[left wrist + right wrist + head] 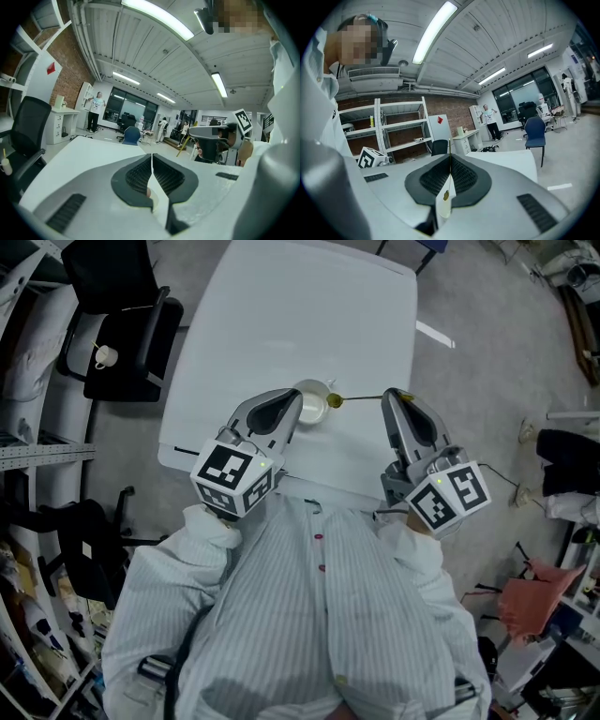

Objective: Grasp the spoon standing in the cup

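— White table (281, 306) under you, grey floor around it, a black office chair (122, 329) off its left side.

— Your cup (314, 411) sits near the table's near edge, between your two grippers.

— Your right gripper (389, 396) is clenched on the spoon (358, 398)'s thin handle. The spoon reaches from its tips toward the cup, bowl at the cup's right rim.

— Your left gripper (298, 401) has its jaws pressed together, tips at the cup's left side. Whether they pinch the cup, I cannot tell.
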Available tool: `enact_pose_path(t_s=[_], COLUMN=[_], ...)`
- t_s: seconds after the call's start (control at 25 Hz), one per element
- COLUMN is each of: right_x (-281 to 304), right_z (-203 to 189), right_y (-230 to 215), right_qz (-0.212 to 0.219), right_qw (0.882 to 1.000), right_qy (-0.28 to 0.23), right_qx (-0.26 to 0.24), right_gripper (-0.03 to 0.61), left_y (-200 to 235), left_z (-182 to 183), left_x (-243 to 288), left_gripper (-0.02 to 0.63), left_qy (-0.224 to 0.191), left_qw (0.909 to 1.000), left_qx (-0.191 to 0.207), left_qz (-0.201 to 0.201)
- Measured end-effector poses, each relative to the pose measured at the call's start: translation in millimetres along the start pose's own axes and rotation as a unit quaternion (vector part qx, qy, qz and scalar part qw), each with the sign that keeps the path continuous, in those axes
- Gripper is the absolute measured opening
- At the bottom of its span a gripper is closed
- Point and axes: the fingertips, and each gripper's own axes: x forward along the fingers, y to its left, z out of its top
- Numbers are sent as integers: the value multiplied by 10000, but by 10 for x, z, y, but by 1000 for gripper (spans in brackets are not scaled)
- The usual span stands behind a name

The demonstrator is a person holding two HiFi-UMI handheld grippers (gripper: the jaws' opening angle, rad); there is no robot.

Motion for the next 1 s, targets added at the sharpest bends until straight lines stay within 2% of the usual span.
enact_pose_path(t_s=[0.4,1.0], right_x=[42,135], right_z=[-24,-127], right_y=[12,33], right_qz=[72,67], right_qw=[10000,9999], right_qy=[29,103], right_qx=[40,25], right_gripper=[11,11], left_y=[-18,1], left_z=[77,-10], left_x=[-55,-19], left_gripper=[17,17], left_qy=[10,168], left_qw=[9992,9980], left_qx=[343,441], left_qz=[-200,-412])
